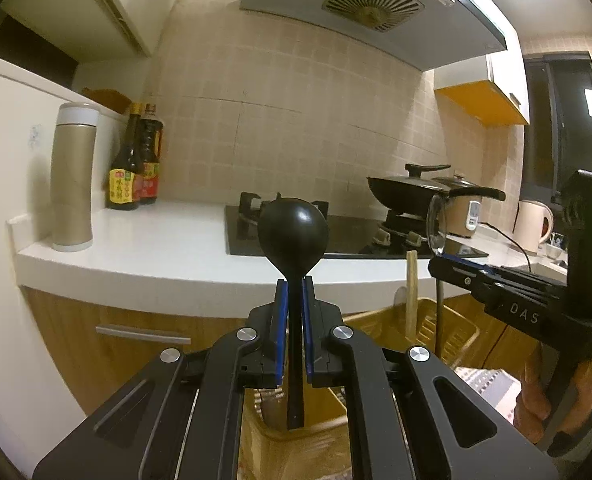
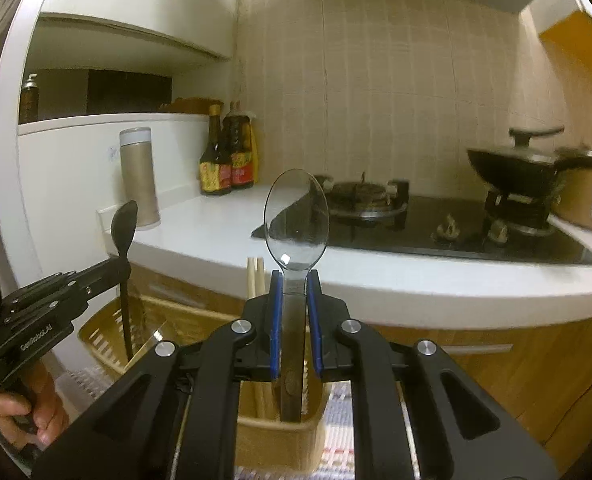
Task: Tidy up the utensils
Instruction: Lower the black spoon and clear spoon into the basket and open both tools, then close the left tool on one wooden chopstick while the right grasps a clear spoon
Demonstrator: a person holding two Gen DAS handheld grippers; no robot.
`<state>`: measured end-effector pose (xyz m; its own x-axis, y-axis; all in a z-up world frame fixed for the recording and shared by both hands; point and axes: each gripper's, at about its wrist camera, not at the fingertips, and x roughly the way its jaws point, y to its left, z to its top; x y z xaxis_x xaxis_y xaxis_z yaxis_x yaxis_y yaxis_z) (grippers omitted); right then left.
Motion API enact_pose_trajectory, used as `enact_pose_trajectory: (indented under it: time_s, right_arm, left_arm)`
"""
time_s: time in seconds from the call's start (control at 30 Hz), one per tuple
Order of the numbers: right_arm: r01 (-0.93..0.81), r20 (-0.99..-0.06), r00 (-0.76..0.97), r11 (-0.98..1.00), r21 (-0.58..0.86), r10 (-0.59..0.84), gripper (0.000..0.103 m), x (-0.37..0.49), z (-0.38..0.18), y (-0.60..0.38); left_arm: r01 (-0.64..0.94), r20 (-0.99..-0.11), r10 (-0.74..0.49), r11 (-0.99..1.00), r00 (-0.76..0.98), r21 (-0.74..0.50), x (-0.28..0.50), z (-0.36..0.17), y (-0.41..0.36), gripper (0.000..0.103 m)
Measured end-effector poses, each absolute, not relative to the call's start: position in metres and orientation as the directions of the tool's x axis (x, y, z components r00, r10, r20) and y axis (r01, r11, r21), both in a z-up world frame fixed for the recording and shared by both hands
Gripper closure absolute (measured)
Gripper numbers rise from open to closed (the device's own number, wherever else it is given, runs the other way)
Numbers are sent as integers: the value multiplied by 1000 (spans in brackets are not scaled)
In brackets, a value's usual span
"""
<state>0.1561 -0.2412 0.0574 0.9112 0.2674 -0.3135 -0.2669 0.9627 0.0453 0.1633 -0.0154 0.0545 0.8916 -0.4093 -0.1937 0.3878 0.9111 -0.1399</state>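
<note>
Step in hand, as I read it: setting two spoons handle-first into the basket below the counter edge. Left gripper clamped on black spoon, bowl up, handle tip w/in basket rim. Right gripper clamped on clear spoon, same pose. Next: lower more, then release.

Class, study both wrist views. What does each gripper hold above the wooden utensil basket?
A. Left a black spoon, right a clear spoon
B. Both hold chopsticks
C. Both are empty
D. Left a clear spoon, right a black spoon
A: the left gripper is shut on the black spoon, and the right gripper is shut on the clear spoon, both handles pointing down toward the basket.
</note>
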Motion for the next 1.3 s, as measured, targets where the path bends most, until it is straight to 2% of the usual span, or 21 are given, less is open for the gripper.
enact_pose_trajectory:
  time_s: [0.03,0.1,0.17,0.2,0.4,0.63,0.83,1.0,1.03,1.13,1.3]
  right_arm:
    - [-268,-321,907,962,56,271,92,155,57,-244]
    - [-268,-338,900,961,71,276,87,152,57,-249]
    - [-281,-363,885,956,88,293,68,146,57,-256]
    - [-280,-365,883,955,94,295,56,141,57,-259]
    - [-277,-418,858,954,115,299,56,111,57,-272]
    - [-303,-588,742,944,133,321,56,81,53,-272]
    - [-342,-706,624,930,138,334,56,58,42,-258]
    - [-338,-804,498,927,165,325,57,50,19,-250]
    - [-338,-834,460,929,153,304,61,50,11,-247]
    - [-347,-884,373,926,151,283,65,50,-11,-241]
    - [-357,-919,278,918,171,280,65,48,-33,-233]
  left_arm:
    - [389,-199,-410,911,890,-138,161,55,-15,93]
    - [370,-218,-389,921,895,-126,156,55,-12,69]
    - [355,-219,-372,928,902,-113,144,54,-8,57]
    - [350,-222,-364,931,905,-103,139,53,-7,57]
    - [335,-247,-348,937,904,-97,109,60,5,57]
    - [369,-330,-397,918,856,-147,83,76,10,57]
    - [410,-450,-436,898,780,-159,65,68,-3,57]
    - [399,-611,-396,906,685,-139,60,36,-12,57]
    - [393,-637,-386,909,668,-139,61,30,-11,57]
    - [361,-740,-359,918,569,-167,70,2,-6,62]
    - [319,-800,-387,912,459,-258,83,-26,8,67]
